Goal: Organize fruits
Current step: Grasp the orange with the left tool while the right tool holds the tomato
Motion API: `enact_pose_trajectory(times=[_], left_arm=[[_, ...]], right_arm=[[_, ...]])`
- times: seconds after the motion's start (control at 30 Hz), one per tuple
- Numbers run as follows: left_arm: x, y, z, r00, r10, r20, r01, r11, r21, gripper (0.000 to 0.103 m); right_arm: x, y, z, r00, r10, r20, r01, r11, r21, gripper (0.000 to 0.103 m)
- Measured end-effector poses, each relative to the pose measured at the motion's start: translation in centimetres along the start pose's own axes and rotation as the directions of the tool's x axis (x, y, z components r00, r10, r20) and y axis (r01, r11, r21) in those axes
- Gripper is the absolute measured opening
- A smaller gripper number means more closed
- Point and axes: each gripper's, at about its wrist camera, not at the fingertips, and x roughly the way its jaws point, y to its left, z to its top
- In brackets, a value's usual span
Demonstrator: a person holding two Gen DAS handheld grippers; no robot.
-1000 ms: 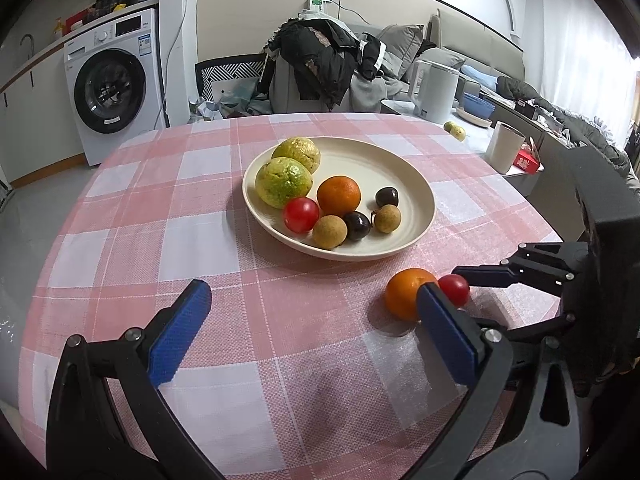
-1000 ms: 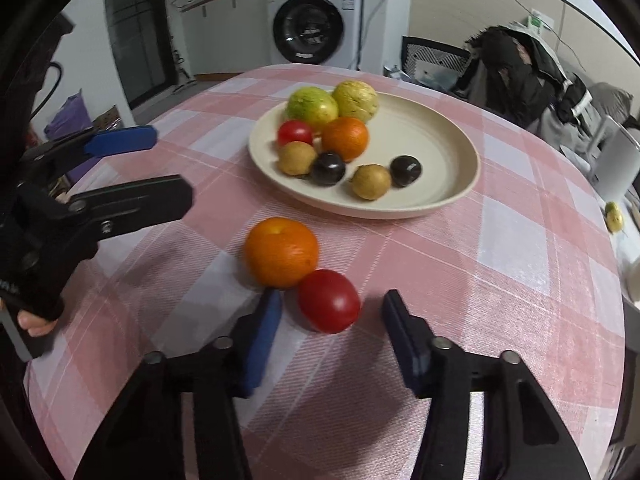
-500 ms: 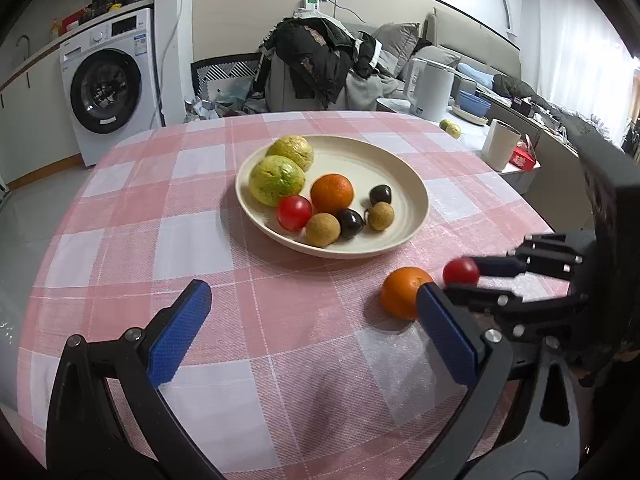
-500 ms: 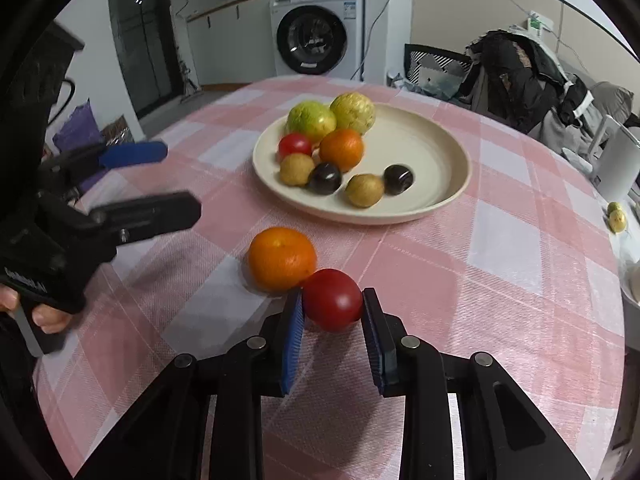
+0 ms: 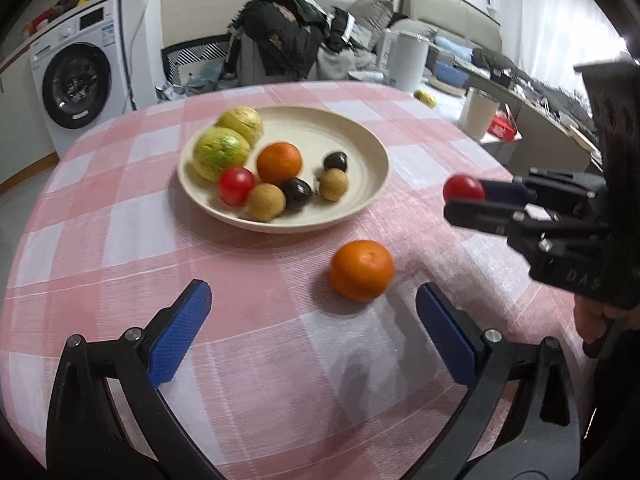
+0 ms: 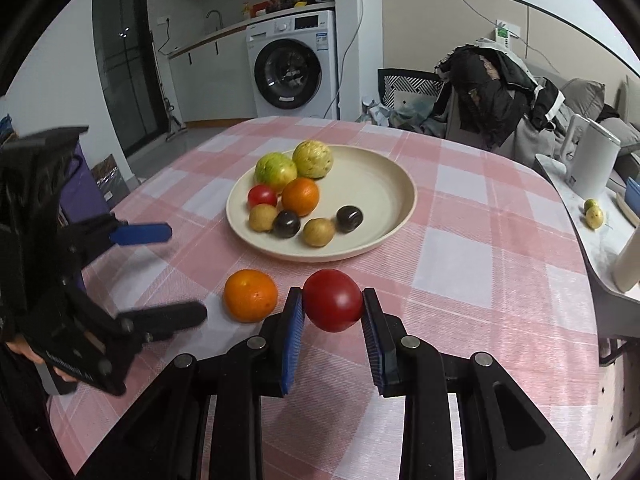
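My right gripper is shut on a red tomato and holds it above the cloth, short of the plate; it also shows in the left wrist view with the tomato. A cream plate holds two green-yellow fruits, an orange, a tomato, two brown fruits and two dark ones. A loose orange lies on the cloth left of the tomato. My left gripper is open and empty, with the loose orange just ahead between its fingers.
The round table has a pink checked cloth. Beyond it stand a washing machine, a chair heaped with clothes, a white kettle and a cup on a side counter.
My right gripper closed on the tomato and lifted it off the cloth toward the plate. My left gripper moved forward toward the loose orange, still open.
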Motion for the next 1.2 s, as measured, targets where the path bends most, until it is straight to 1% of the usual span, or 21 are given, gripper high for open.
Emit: enact_pose_trajectory(times=[0.07,0.13,0.2,0.23,0.3,0.33,0.4,0.47,0.6,0.8,0.93,1.07,1.13,1.2], left_arm=[[0.8,-0.4,0.1,1.0,-0.01,-0.021,0.01,1.0,-0.008,0.102],[1.6,-0.8,0.2,0.999,-0.029,-0.041,0.029,0.999,-0.015,0.098],[2.2,-1.2,0.3,0.998,-0.033,-0.056,0.032,0.999,-0.008,0.085],[2.5,-1.4,0.4,0.998,-0.027,-0.065,0.027,1.0,0.001,0.082],[3.0,-1.8,0.4,0.997,-0.019,-0.076,0.02,1.0,0.022,0.066],[3.1,-2.0,0.4,0.997,-0.021,-0.078,0.023,0.999,0.027,0.062],[3.4,-2.3,0.5,0.996,-0.035,-0.082,0.039,0.998,0.04,0.044],[3.2,-2.5,0.5,0.995,-0.059,-0.08,0.063,0.997,0.048,0.036],[3.0,-2.4,0.6,0.996,-0.054,-0.066,0.057,0.997,0.046,0.036],[2.1,-1.7,0.9,0.997,-0.069,-0.037,0.07,0.997,0.029,0.035],[2.0,-1.4,0.8,0.996,-0.075,-0.04,0.076,0.997,0.017,0.036],[2.3,-1.7,0.8,0.996,-0.068,-0.049,0.07,0.997,0.028,0.036],[2.5,-1.8,1.0,0.997,-0.058,-0.048,0.06,0.998,0.033,0.038],[3.1,-2.0,1.4,0.998,-0.037,-0.052,0.039,0.999,0.038,0.045]], right_arm=[[-0.1,-0.3,0.0,1.0,0.001,0.004,-0.001,1.0,0.006,0.029],[-0.2,-0.5,-0.1,1.0,0.002,0.005,-0.002,1.0,0.007,0.029],[-0.1,-0.7,-0.1,1.0,0.003,0.006,-0.003,1.0,0.016,0.029],[-0.1,-0.8,-0.1,1.0,0.005,0.006,-0.005,1.0,0.02,0.029],[-0.2,-1.0,-0.1,1.0,0.005,0.007,-0.005,1.0,0.023,0.029],[-0.2,-1.0,-0.1,1.0,0.006,0.006,-0.006,1.0,0.023,0.029],[-0.1,-1.0,-0.1,1.0,0.005,0.005,-0.005,1.0,0.023,0.029],[0.0,-1.0,-0.1,1.0,0.006,0.003,-0.006,1.0,0.022,0.029],[0.1,-1.0,-0.3,1.0,0.004,-0.002,-0.004,1.0,0.024,0.029],[0.3,-1.1,-0.4,1.0,0.006,-0.006,-0.006,1.0,0.023,0.029],[0.6,-1.0,-0.5,1.0,0.005,-0.013,-0.005,1.0,0.022,0.029],[0.6,-0.8,-0.5,1.0,0.008,-0.018,-0.007,1.0,0.016,0.029],[0.6,-0.7,-0.5,1.0,0.006,-0.018,-0.006,1.0,0.015,0.029],[0.6,-0.7,-0.5,1.0,0.008,-0.018,-0.008,1.0,0.014,0.029]])
